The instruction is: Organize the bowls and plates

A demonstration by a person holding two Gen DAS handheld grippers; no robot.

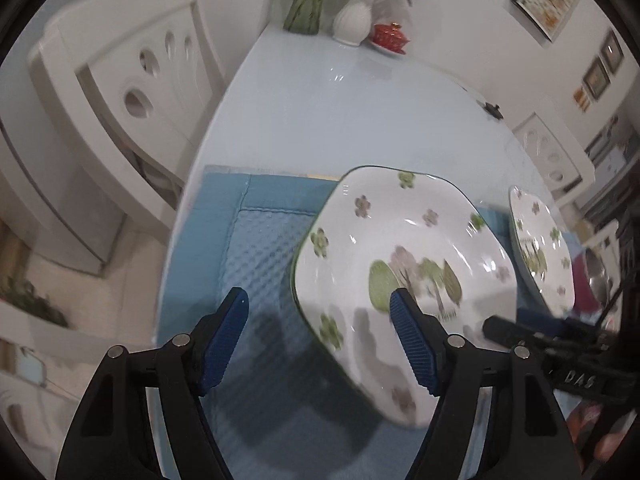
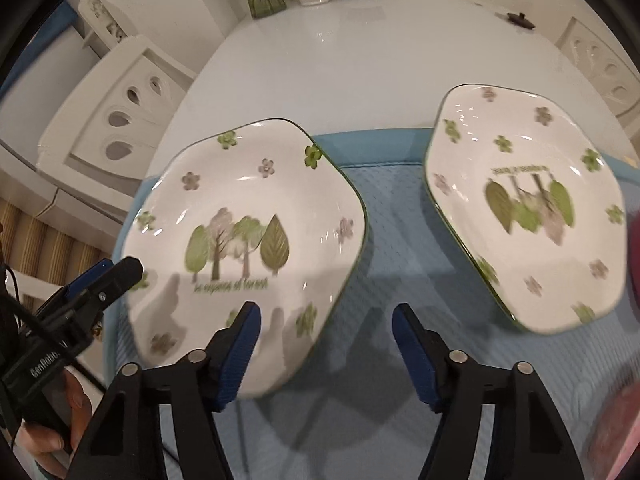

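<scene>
Two white square plates with green tree and flower prints lie on a blue mat (image 2: pixel 384 216). The left plate (image 2: pixel 244 236) also shows in the left wrist view (image 1: pixel 396 264). The right plate (image 2: pixel 524 200) appears at the right of the left wrist view (image 1: pixel 540 252). My left gripper (image 1: pixel 320 320) is open and empty, its right finger over the left plate's near rim. It shows at the left of the right wrist view (image 2: pixel 108 276). My right gripper (image 2: pixel 326 336) is open and empty, above the mat between the two plates.
The mat lies on a pale glass table (image 1: pixel 340 112). A glass vase of flowers (image 1: pixel 308 4), a white vase (image 1: pixel 352 20) and a red lidded cup (image 1: pixel 390 36) stand at the far end. White chairs (image 1: pixel 120 80) stand at both sides. A dark red item (image 2: pixel 634 256) sits at the right edge.
</scene>
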